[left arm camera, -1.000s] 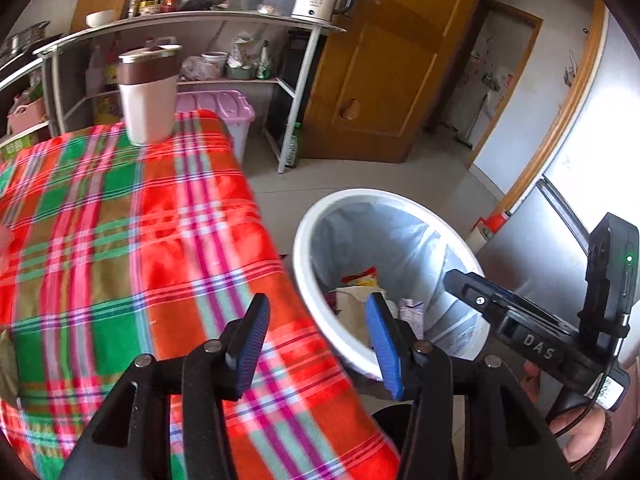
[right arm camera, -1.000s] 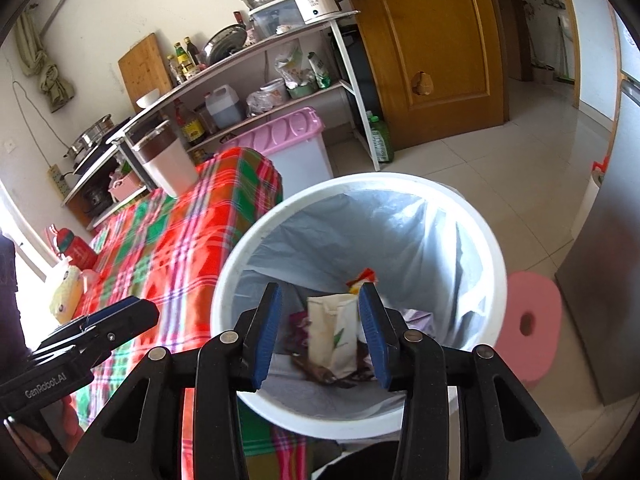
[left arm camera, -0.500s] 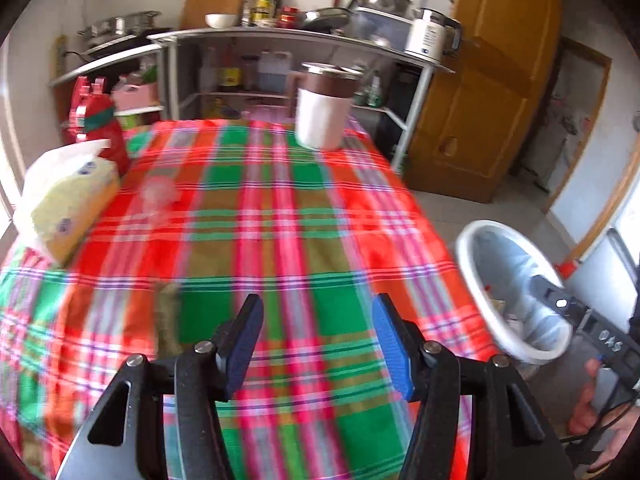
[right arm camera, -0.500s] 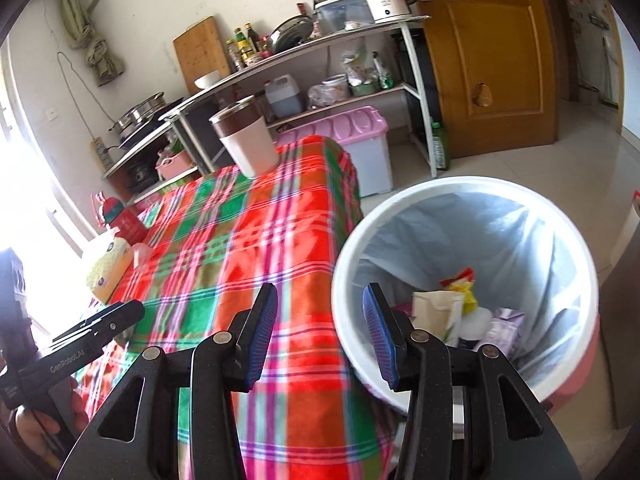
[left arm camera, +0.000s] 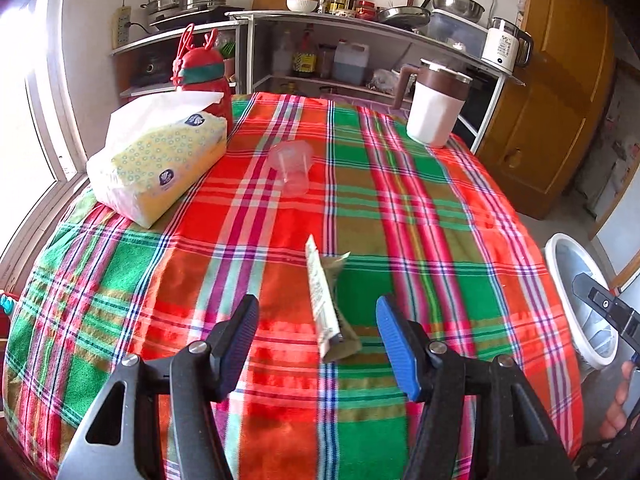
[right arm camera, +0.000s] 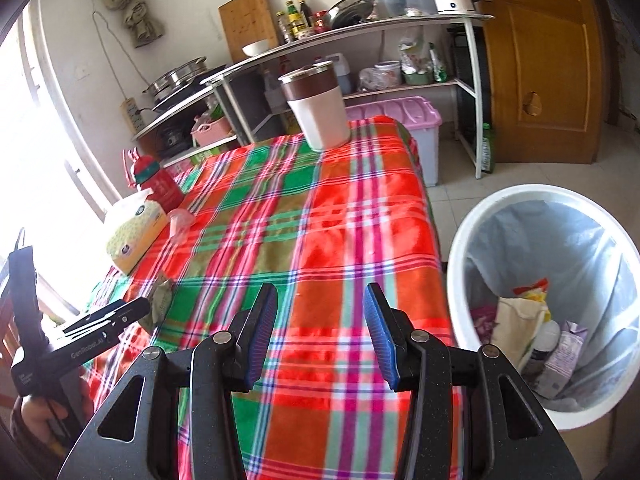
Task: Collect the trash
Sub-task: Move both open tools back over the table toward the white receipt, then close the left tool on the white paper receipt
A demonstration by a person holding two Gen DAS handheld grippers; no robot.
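Observation:
A crumpled paper wrapper (left arm camera: 326, 304) lies on the plaid tablecloth (left arm camera: 420, 208). My left gripper (left arm camera: 317, 305) hovers over it with jaws opening; the wrapper sits between the blue pads, untouched. A clear plastic cup (left arm camera: 292, 164) lies on its side further back. The white lined trash bin (right arm camera: 458, 272) stands on the floor right of the table, with packets and a bottle inside. My right gripper (right arm camera: 320, 300) is open above the table's near edge, with nothing between its fingers. From the right wrist view the wrapper (right arm camera: 160, 300) shows by the left gripper (right arm camera: 132, 308).
A tissue pack (left arm camera: 160, 160) and a red bottle (left arm camera: 200, 76) stand at the table's back left, a white-and-brown jug (left arm camera: 436, 108) at the back right. Metal shelves with kitchenware line the wall. A pink storage box (right arm camera: 404, 120) and a wooden door (right arm camera: 540, 60) lie beyond the table.
Both grippers swung left, away from the bin and over the table. The left jaws have widened and the wrapper has come into view between them. The right jaws opened slightly.

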